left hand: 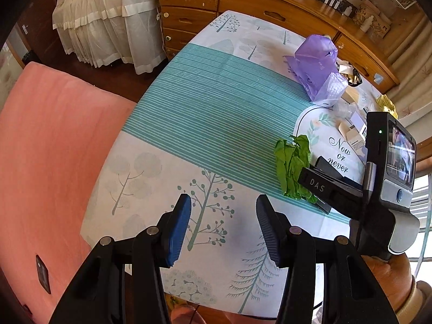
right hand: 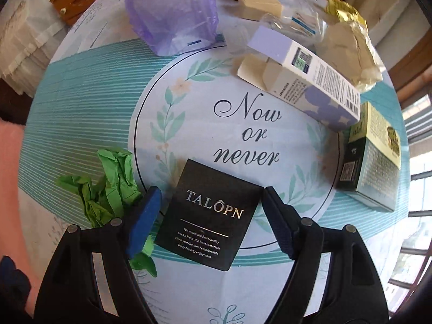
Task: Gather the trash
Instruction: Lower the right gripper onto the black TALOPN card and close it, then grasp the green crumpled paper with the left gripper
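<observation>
Straddling black card [right hand: 209, 216], right claw [right hand: 210, 216] (jaws apart), tilted downward

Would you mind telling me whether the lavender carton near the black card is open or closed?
Open. The lavender carton lies on its side on the tablecloth, and the flaps at its left end are folded outward.

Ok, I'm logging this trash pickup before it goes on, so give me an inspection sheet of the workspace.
Surface: patterned tablecloth with a "Now or never" print.
Job's things: black TALOPN card, crumpled green paper, purple bag, lilac carton, green box, gold wrappers.
Clutter: small items on the wooden dresser.
Grippers: right gripper open, jaws either side of the card; left gripper open, holding nothing.
Cables: nothing seen.
Surroundings: pink cushion, white curtain.
</observation>
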Action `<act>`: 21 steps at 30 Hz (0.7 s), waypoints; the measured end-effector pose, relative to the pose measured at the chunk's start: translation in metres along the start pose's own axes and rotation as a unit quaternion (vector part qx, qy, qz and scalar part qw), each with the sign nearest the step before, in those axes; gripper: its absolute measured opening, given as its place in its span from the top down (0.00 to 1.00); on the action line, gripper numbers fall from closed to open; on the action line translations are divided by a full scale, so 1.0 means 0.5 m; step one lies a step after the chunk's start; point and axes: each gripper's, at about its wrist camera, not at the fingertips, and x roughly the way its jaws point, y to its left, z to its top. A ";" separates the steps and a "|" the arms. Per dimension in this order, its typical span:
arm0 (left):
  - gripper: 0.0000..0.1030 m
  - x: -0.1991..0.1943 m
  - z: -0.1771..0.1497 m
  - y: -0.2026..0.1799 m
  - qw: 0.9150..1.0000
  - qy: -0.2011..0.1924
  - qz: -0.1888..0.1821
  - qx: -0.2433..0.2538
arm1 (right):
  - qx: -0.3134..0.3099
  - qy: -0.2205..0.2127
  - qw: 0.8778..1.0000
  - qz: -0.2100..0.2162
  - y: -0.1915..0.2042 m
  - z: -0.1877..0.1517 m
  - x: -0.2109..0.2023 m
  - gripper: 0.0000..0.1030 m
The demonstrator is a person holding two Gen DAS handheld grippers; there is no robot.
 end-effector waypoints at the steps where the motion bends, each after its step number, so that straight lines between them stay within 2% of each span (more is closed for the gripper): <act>1: 0.50 0.001 -0.002 0.000 1.000 0.001 -0.001 0.000 | -0.006 -0.006 1.000 0.000 0.005 0.000 0.000 0.28; 3: 0.50 0.003 -0.004 -0.001 1.000 0.002 -0.001 0.000 | -0.014 -0.007 1.000 0.004 0.009 0.001 0.000 0.31; 4: 0.50 0.005 -0.004 -0.002 1.000 0.003 -0.002 0.001 | -0.016 -0.008 1.000 0.006 0.007 0.000 -0.003 0.36; 10: 0.50 0.015 0.010 -0.028 1.000 0.009 -0.020 0.011 | -0.015 -0.004 1.000 0.017 -0.036 -0.020 -0.010 0.38; 18: 0.50 0.051 0.054 -0.118 0.997 0.037 -0.055 0.037 | 0.001 -0.022 0.999 0.045 -0.116 -0.037 -0.035 0.38; 21: 0.43 0.074 0.068 -0.153 0.996 0.049 -0.058 0.042 | 0.003 -0.028 0.998 0.063 -0.145 -0.041 -0.052 0.38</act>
